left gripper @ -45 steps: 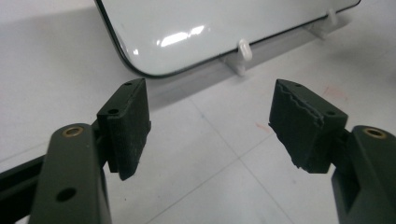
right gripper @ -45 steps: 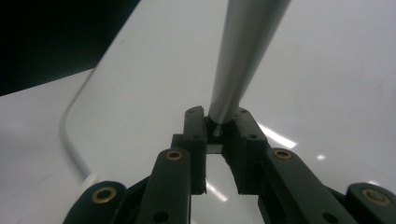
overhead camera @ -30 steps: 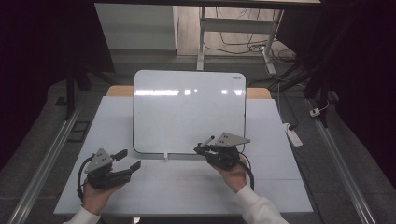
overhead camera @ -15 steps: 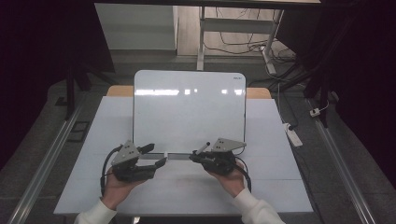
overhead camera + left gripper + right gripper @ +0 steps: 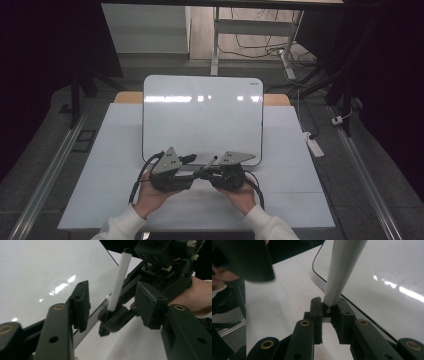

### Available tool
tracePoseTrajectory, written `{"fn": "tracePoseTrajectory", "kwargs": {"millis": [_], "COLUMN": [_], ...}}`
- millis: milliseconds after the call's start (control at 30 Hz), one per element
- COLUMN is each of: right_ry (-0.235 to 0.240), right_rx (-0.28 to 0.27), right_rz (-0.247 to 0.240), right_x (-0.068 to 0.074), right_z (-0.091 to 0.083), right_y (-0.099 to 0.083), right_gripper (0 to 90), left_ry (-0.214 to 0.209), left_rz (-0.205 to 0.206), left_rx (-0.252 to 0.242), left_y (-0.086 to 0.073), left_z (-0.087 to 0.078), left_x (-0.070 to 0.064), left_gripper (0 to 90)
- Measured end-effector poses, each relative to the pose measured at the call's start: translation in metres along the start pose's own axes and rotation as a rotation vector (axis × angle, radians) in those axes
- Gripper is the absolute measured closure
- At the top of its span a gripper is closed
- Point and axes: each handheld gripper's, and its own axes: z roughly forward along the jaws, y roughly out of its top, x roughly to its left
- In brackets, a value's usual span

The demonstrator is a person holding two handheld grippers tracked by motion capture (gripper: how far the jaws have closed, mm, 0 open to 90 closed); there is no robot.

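Since a second ago, my left claw [image 5: 192, 159] has swung in from the left part of the desk [image 5: 100, 165] toward the middle, and it now sits just beside my right claw [image 5: 209, 169] at the near edge of the whiteboard [image 5: 202, 117]. Both of the person's hands have closed in together, with the white sleeves [image 5: 120, 227] showing at the bottom of the high view.

My right claw is clamped on one end of a marker pen [image 5: 343, 267]; in the right gripper view its jaws pinch the grey-white barrel at its narrow end, and the pen rises away from the jaws over the whiteboard [image 5: 387, 270]. From the high view the marker pen [image 5: 209, 164] slants up and toward the left claw, just over the board's near edge.

My left claw [image 5: 112, 302] stands apart, its jaws wide on either side of the marker pen [image 5: 119, 280] without touching it. In that view the pen stands between the two pads, its lower end held in the right claw [image 5: 110, 320], its dark tip at the top. The right hand [image 5: 192, 297] shows behind it.

The whiteboard lies flat on the white desk, its surface blank and glossy with light reflections. A grey plate [image 5: 167, 160] tops the left gripper.
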Motion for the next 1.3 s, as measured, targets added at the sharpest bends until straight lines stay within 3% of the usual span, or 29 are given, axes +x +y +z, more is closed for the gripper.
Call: {"fn": "tracePoseTrajectory", "kwargs": {"millis": [267,367,500,633,700,800,1033,1300], "right_ry": [0.0,0.003,0.009,0.02,0.024,0.012,-0.062,-0.176], "right_rx": [0.0,0.004,0.008,-0.002,-0.015,-0.047,-0.086,-0.1], "right_rz": [0.036,0.032,0.048,0.059,0.056,0.044,0.01,0.01], "right_x": [0.002,0.004,0.003,0.005,0.006,0.007,0.003,-0.023], "right_z": [0.004,0.005,0.006,0.006,0.006,0.002,-0.017,-0.055], "right_y": [-0.002,-0.002,-0.004,-0.004,-0.003,-0.002,-0.003,-0.022], "right_gripper": [77.6,77.6,77.5,76.8,74.0,65.8,55.2,48.5], "left_ry": [0.028,0.04,0.088,0.079,0.1,0.115,0.183,0.249], "left_rz": [0.029,0.04,0.072,0.038,0.028,-0.03,-0.14,-0.224], "left_rx": [0.004,0.008,0.017,0.007,0.005,-0.011,0.004,0.031], "left_y": [0.005,0.005,0.005,0.005,0.005,0.003,-0.01,-0.02], "left_z": [0.017,0.02,0.02,0.015,0.01,0.0,-0.03,-0.05], "left_x": [-0.007,-0.008,-0.01,-0.005,-0.001,0.012,0.049,0.077], "left_gripper": [65.9,77.5,81.4,81.8,81.9,81.9,81.9,81.7]}}
